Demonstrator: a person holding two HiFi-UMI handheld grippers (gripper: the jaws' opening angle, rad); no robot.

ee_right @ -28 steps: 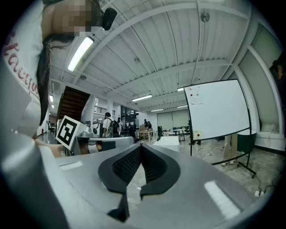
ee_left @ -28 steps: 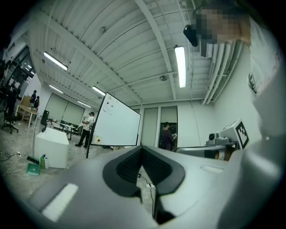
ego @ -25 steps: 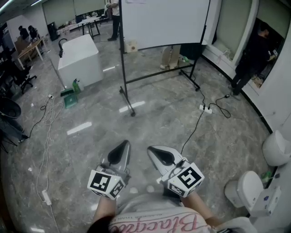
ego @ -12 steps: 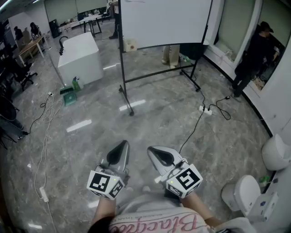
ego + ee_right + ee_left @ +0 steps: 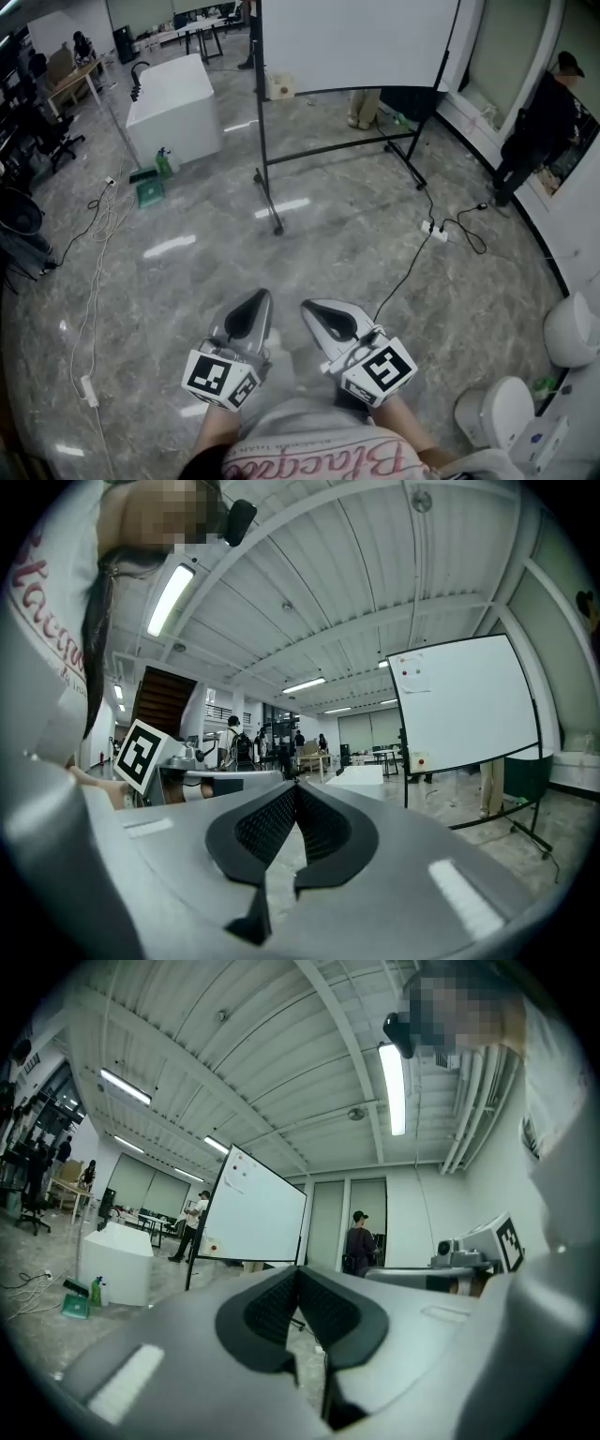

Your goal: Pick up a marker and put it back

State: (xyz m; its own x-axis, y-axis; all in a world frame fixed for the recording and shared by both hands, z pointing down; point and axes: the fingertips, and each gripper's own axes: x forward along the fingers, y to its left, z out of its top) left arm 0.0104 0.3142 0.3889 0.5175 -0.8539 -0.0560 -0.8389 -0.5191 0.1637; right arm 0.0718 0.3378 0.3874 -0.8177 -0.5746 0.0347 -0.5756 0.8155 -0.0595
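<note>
No marker shows in any view. A whiteboard (image 5: 352,42) on a black wheeled stand is ahead of me across the floor; it also appears in the left gripper view (image 5: 253,1218) and the right gripper view (image 5: 464,705). My left gripper (image 5: 255,298) and right gripper (image 5: 309,305) are held side by side low in front of the person's body, pointing forward toward the board. In the left gripper view the gripper (image 5: 298,1269) has its jaws together with nothing between them. The same holds for the gripper (image 5: 295,787) in the right gripper view.
A white block-shaped cabinet (image 5: 173,103) stands at the back left with a green bottle and dustpan (image 5: 150,187) beside it. A power strip with cables (image 5: 433,228) lies right of the stand. A person in black (image 5: 544,122) stands at the right; white rounded fixtures (image 5: 572,328) sit near right.
The head view has shifted a little, so the whiteboard and floor sit slightly further right. Both grippers keep the same pose and stay shut.
</note>
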